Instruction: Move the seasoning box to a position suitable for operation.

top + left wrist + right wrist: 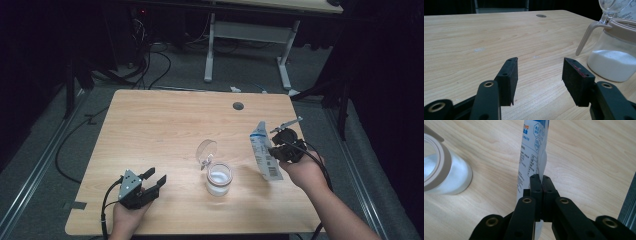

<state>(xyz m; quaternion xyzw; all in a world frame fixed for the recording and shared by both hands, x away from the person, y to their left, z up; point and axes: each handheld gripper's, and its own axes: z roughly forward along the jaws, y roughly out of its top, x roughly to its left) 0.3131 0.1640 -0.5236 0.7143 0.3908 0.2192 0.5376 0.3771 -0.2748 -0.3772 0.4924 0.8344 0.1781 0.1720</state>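
A glass jar (219, 179) with a tan rim and its hinged lid (206, 150) flipped open stands near the table's middle front, partly filled with white powder. The left gripper view has the jar (616, 57) at its right edge. My left gripper (154, 178) rests open on the table at the front left, nothing between its pads (510, 75). A white and blue printed packet (263, 152) is held upright to the right of the jar, with my right gripper (272, 148) shut on its edge. In the right gripper view the packet (532, 152) rises from the closed jaws, the jar (444, 170) at left.
The wooden table (165, 120) has a round cable hole (238, 106) near its far edge. Beyond it stand a white-legged desk (250, 40) and loose cables on the grey floor. The table's right edge runs close beside my right hand (305, 172).
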